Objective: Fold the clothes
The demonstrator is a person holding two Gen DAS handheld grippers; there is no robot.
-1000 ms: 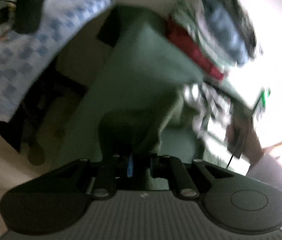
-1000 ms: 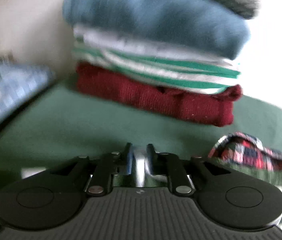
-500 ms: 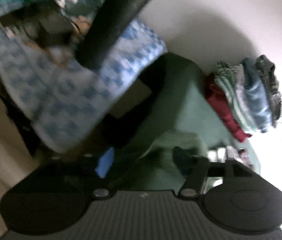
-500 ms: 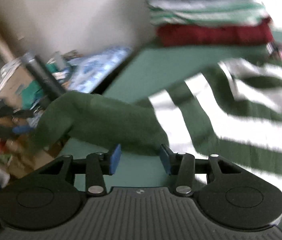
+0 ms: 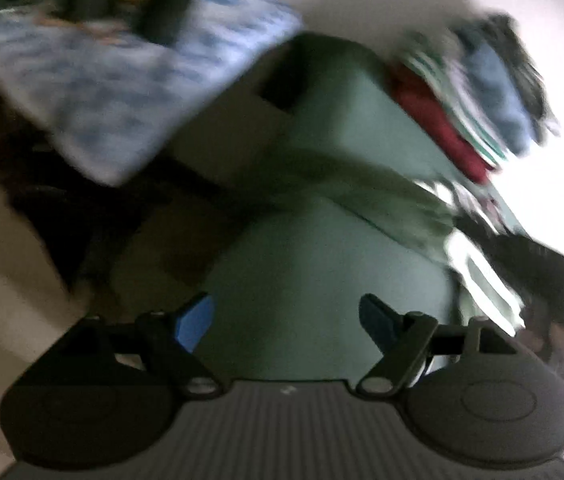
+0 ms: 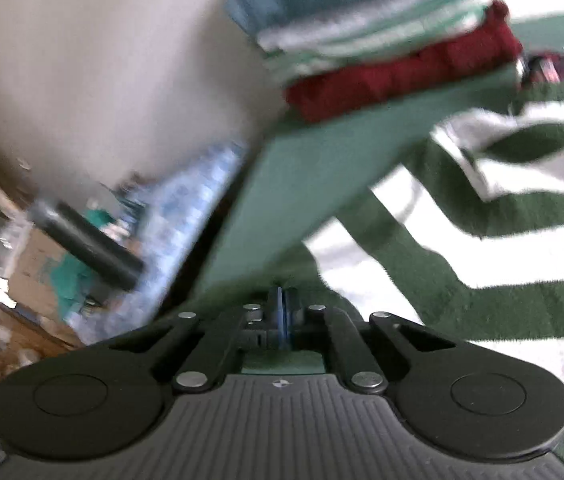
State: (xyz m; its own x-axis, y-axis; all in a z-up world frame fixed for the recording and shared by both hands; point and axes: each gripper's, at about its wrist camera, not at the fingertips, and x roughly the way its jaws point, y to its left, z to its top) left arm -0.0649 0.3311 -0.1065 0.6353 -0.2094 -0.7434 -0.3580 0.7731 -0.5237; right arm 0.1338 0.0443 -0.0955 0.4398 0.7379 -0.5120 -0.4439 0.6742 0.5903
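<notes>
Green cloth-covered table (image 6: 314, 160) bears a dark-green-and-white striped sweater (image 6: 482, 248). Right gripper (image 6: 280, 312) pinches its sleeve, mid-fold. Left gripper (image 5: 286, 320), opening and empty, must grab next.

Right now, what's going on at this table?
A person is folding a green-and-white striped sweater spread on the green table. The right tongs are shut at the sweater's dark green edge, apparently pinching it. The left tongs are opening over bare tabletop with nothing between them. A stack of folded clothes sits at the far end by the wall.
</notes>
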